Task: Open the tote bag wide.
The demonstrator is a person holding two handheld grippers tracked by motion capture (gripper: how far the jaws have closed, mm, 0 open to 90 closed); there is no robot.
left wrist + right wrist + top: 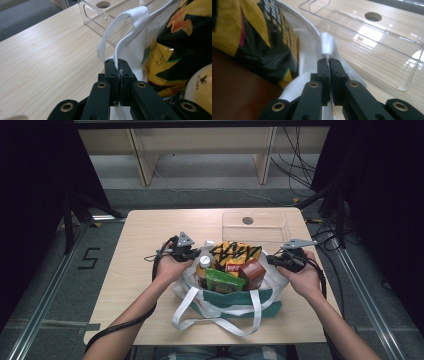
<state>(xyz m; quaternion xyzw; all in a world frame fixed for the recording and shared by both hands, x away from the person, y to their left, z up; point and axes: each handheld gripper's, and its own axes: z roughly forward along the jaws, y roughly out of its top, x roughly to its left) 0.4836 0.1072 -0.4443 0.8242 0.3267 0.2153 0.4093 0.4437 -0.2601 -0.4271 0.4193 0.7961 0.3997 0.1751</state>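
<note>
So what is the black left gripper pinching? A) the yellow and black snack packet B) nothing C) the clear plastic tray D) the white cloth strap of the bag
D: the left gripper has its jaws shut on the white cloth strap, beside the yellow and black snack packet.

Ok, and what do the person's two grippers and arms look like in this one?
Both grippers are black, each with two flat-faced jaws on linkage bars fixed by brass-coloured rivets. The left gripper and the right gripper each carry a grey three-cornered plate on top. A black cable trails from each, the left one looping back along the forearm. The forearms are bare, with no sleeves in the high view.
</note>
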